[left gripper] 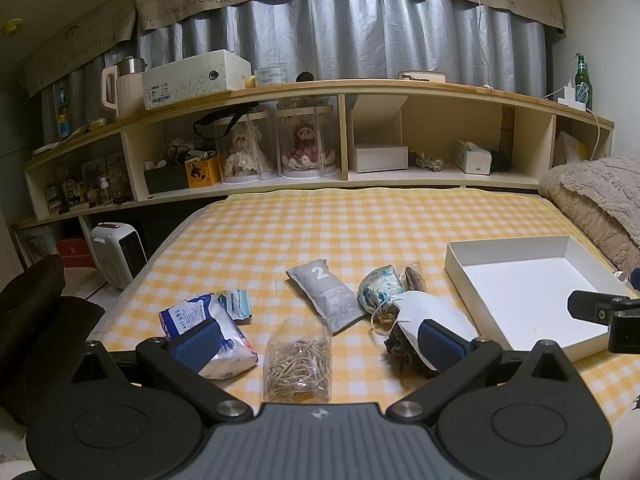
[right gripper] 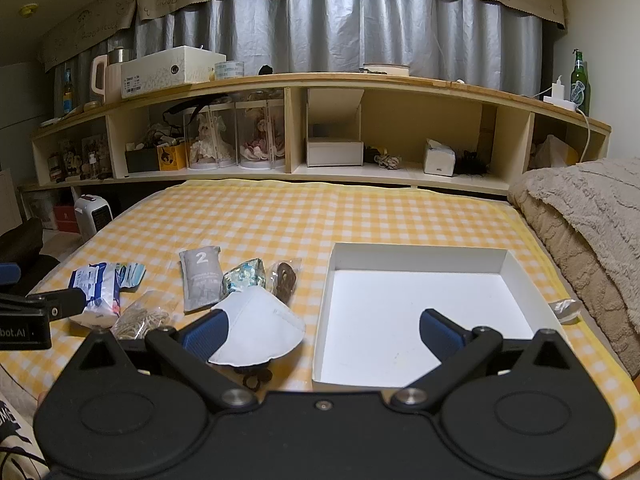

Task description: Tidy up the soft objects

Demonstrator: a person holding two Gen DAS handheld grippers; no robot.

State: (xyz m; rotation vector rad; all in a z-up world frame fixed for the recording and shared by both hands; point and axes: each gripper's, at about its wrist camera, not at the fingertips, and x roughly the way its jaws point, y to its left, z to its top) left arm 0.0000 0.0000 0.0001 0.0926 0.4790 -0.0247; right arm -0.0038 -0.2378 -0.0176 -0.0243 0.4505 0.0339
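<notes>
The bed [right gripper: 360,216], under its yellow checked sheet, carries everything. At the near right I have the white box [right gripper: 416,256] lying open and bare, so it can take the soft things one by one. They lie in a loose row to its left, all within reach: the white face mask [right gripper: 260,328] nearest the box, with something dark tucked under it that I cannot make out; the grey sachet marked 2 [left gripper: 328,292] beyond it; the tissue pack [left gripper: 200,316] at the far left; then the clear bag of rubber bands [left gripper: 298,360] nearest me.

My right gripper [right gripper: 320,332] hangs with its fingers wide, holding nothing, astride the mask's edge and the box wall. My left gripper [left gripper: 318,344] is spread wide too, empty, over the rubber bands, probably my first pick.
</notes>
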